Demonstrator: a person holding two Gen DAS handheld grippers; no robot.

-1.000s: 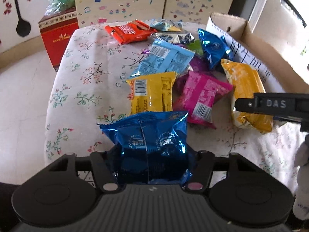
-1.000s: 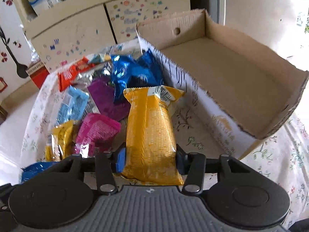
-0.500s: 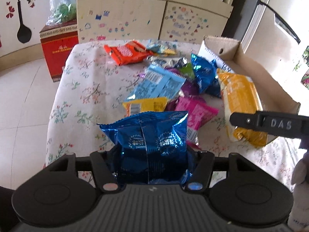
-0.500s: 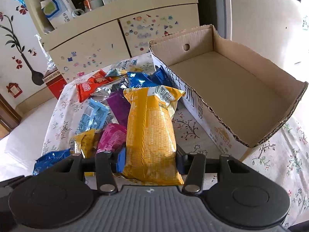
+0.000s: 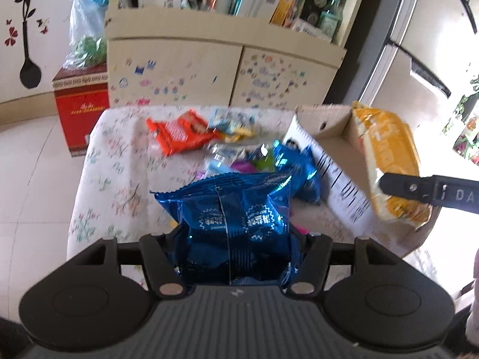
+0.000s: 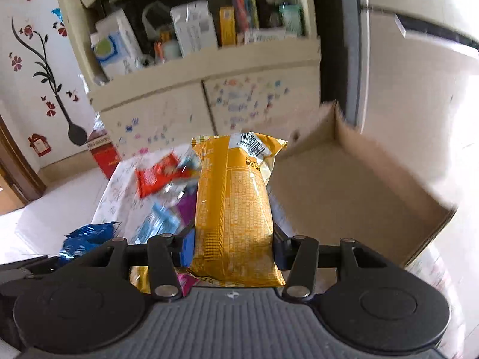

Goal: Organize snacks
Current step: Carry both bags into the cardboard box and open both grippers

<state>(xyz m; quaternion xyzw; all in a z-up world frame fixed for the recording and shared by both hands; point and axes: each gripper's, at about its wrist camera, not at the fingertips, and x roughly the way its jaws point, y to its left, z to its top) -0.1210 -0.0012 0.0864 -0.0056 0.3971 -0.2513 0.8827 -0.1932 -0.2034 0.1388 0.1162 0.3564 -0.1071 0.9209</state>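
Observation:
My left gripper (image 5: pixel 236 239) is shut on a shiny blue snack bag (image 5: pixel 233 215), held up above the near end of the floral table (image 5: pixel 113 161). My right gripper (image 6: pixel 233 248) is shut on a long yellow snack pack (image 6: pixel 233 203), lifted beside the open cardboard box (image 6: pixel 344 191). In the left wrist view that yellow pack (image 5: pixel 386 164) hangs over the box's near wall (image 5: pixel 338 176), pinched by a black finger (image 5: pixel 419 190). In the right wrist view the blue bag (image 6: pixel 86 239) shows at lower left. Loose snacks remain on the table: a red pack (image 5: pixel 179 133), another blue bag (image 5: pixel 299 167) and several more.
A cream cabinet (image 5: pixel 221 68) with stickered doors and cluttered shelves stands behind the table. A red carton (image 5: pixel 80 104) with a plastic bag on top sits on the tiled floor at the left. A pale refrigerator (image 6: pixel 419 89) rises behind the box.
Both grippers have risen with their packs still held, so the table and box look smaller and lower. The yellow pack went from beside the pile to above the box's near wall.

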